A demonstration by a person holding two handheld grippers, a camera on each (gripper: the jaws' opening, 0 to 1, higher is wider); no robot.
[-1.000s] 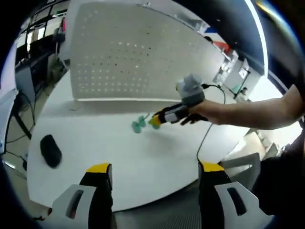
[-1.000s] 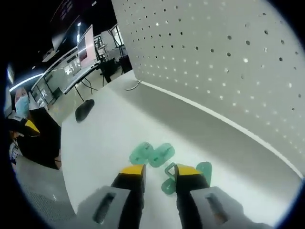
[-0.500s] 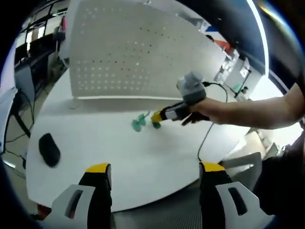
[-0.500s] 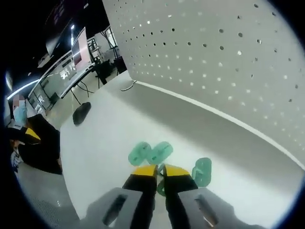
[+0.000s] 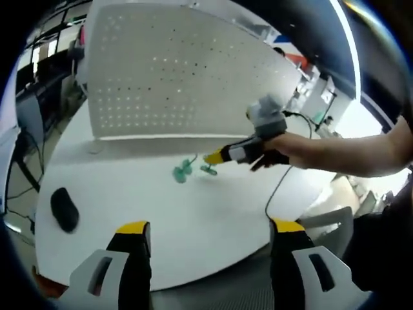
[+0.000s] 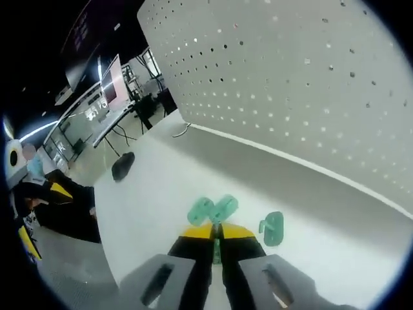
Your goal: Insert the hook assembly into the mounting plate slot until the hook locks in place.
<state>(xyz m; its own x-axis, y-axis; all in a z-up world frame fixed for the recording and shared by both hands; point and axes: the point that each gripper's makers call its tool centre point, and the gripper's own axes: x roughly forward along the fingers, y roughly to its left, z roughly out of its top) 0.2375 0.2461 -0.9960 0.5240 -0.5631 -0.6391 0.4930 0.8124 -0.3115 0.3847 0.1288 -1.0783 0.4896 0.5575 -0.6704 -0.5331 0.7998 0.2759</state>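
My right gripper (image 6: 217,232) is shut on a thin green hook piece (image 6: 216,246) that is pinched edge-on between its yellow tips, just above the white table (image 6: 155,194). Just beyond the tips lie two joined green pieces (image 6: 213,208), with a third green piece (image 6: 273,227) to their right. In the left gripper view, a hand holds the right gripper (image 5: 214,157) over the green pieces (image 5: 182,172), with one green bit (image 5: 208,169) right under its tip. My left gripper (image 5: 210,227) stands open near the table's front edge, nothing between its fingers.
A white pegboard (image 5: 181,71) stands upright along the back of the table (image 5: 193,219); it also rises behind the green pieces as the pegboard (image 6: 310,84). A black mouse (image 5: 63,210) lies at the left. A cable (image 5: 279,187) trails from the right gripper. Desks stand beyond.
The right gripper's jaws have closed on a green hook piece and risen a little with it. The left gripper has stayed open and almost still.
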